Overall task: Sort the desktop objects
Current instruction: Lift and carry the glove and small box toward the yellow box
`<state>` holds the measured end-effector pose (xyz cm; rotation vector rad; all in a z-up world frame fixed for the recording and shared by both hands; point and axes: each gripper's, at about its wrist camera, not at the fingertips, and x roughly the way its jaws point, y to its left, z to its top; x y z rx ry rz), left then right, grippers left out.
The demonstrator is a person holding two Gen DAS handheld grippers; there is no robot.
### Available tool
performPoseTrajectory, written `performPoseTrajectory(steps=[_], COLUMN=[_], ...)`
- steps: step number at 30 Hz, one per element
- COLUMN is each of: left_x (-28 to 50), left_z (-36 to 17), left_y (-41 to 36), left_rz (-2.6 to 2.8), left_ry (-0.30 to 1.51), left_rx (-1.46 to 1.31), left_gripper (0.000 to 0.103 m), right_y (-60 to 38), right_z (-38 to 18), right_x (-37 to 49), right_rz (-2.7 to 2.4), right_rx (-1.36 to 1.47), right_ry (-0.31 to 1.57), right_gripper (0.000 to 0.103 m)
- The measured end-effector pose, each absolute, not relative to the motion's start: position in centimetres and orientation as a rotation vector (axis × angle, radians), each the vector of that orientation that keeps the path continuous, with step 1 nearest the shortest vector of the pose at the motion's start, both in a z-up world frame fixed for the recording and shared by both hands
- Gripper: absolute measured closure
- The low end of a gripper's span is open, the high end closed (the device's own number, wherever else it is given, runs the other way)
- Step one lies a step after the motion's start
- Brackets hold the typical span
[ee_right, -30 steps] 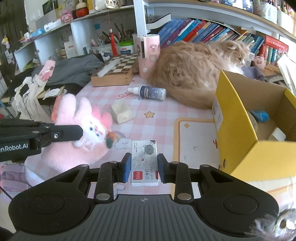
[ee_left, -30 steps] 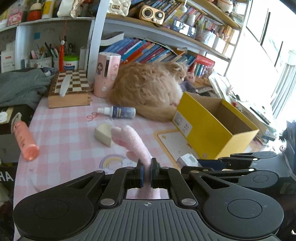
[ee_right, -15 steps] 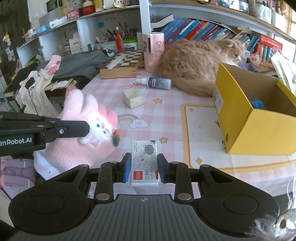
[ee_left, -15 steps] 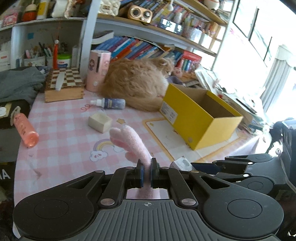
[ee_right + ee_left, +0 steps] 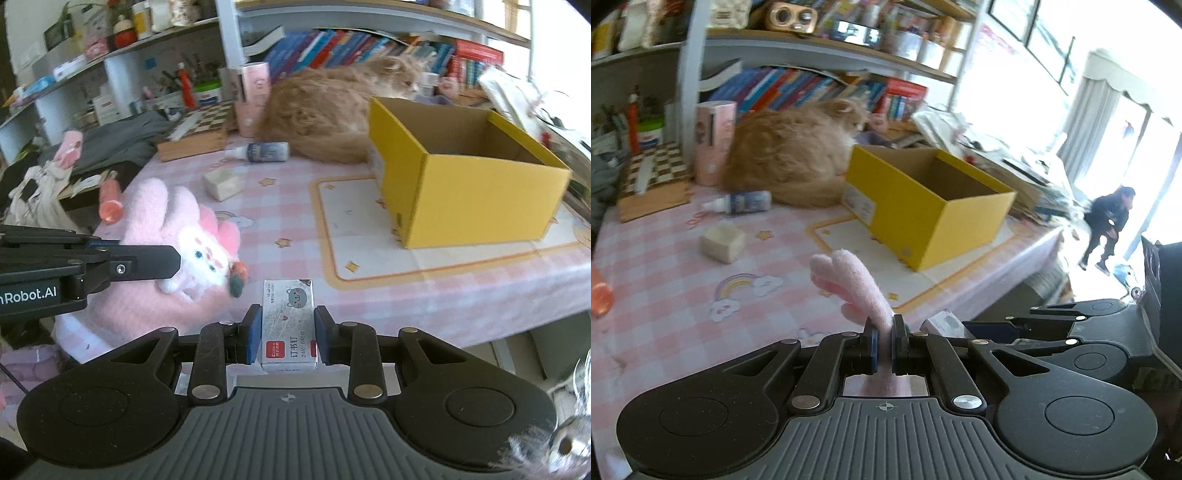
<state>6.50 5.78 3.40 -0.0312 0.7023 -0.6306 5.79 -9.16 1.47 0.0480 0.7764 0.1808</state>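
Both grippers' jaws clamped, side by side.

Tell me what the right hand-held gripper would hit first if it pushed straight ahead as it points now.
Probably the pink checked tablecloth, ahead of the staple box the right hand-held gripper clamps. The yellow box sits off right. Depth is uncertain.

On the small staple box (image 5: 288,325), Chinese characters 订书钉 are printed beside "24/6" — a further number next to it is too blurred to be read, as is the white wording on its red label. "nRobot.AI" is seen in white on the black body of the left gripper (image 5: 173,260), at 9 o'clock in the right wrist view — its first letters are cut off. Elsewhere, nothing legible is shown.
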Motion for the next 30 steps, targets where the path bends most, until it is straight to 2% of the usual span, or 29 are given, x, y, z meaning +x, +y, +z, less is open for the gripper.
performPoseTrajectory(steps=[30], left_x=[7.1], left_z=[2.9], left_y=[-1.8], left_rz=[-0.907], left_ry=[0.715], left_rx=[0.083], left_gripper=[0.098], right_y=[-15.9], right_z=[1.3], right_x=[1.3], right_rz=[-0.109], right_rx=[0.17], right_ry=[0.781], right_gripper=[0.076])
